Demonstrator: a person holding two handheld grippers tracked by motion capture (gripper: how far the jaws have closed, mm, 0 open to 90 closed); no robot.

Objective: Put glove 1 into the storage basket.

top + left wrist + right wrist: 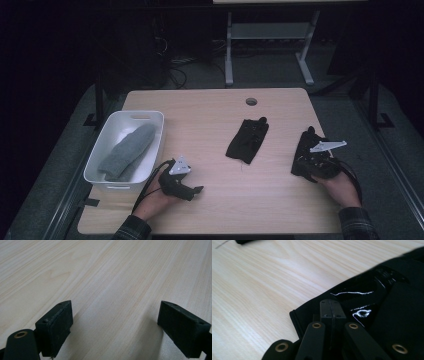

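Note:
Two black gloves lie on the wooden table (210, 110). One glove (247, 140) is near the middle. The other black glove (304, 142) lies at the right, its shiny printed fabric (392, 290) spread under my right gripper (303, 161). That right gripper (332, 306) has its jaws together, tips resting on the glove near its cuff edge; no fabric is visible between them. My left gripper (194, 187) rests at the front left, and its jaws (116, 315) stand wide apart over bare wood with nothing between them.
A white bin (107, 127) stands at the table's left edge and holds grey knitted gloves (127, 150). A round cable hole (251, 101) sits near the table's far edge. Beyond the table, a desk frame (270, 45) stands on the dark floor.

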